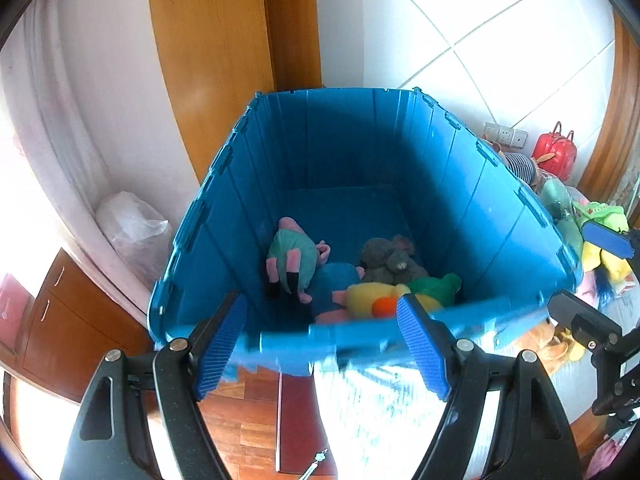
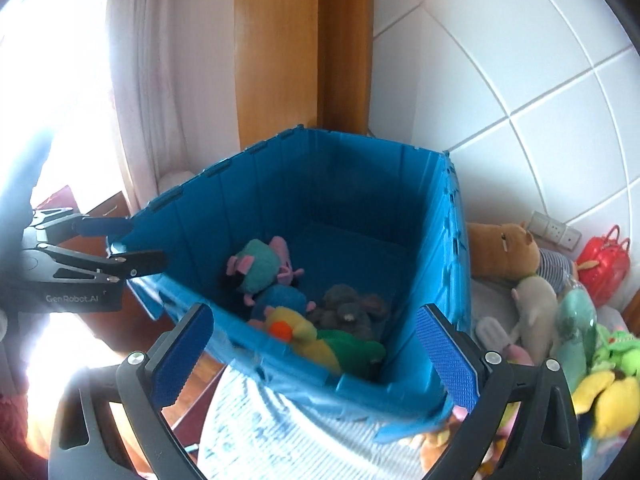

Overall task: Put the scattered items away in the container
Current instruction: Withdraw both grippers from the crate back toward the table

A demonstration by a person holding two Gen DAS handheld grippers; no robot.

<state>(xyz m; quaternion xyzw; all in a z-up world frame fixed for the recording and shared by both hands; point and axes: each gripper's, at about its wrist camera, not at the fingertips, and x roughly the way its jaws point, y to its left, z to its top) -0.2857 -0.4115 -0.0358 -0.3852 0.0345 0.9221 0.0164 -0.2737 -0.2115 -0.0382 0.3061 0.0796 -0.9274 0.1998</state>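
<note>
A tall blue bin [image 1: 340, 140] [image 2: 360, 180] stands open in front of both grippers. On its floor lie a teal and pink pig plush [image 1: 296, 256] [image 2: 260, 264], a grey mouse plush [image 1: 392, 260] [image 2: 348, 312], a yellow duck [image 1: 368, 296] [image 2: 296, 332] and a green plush [image 1: 436, 288]. My left gripper [image 1: 324, 344] [image 2: 120, 245] hovers at the bin's near rim, open, with nothing between its pads. My right gripper [image 2: 318, 354] [image 1: 592, 276] is open too, over the near right corner, holding nothing. More plush toys lie outside, right of the bin.
The loose pile holds a brown bear [image 2: 500, 252], a white plush [image 2: 536, 304] and a yellow plush [image 2: 608, 396] on a striped cover [image 2: 260, 420]. A red bag [image 2: 604, 264] stands by the tiled wall. Behind the bin are a wooden frame [image 1: 208, 60] and a curtain [image 1: 60, 120].
</note>
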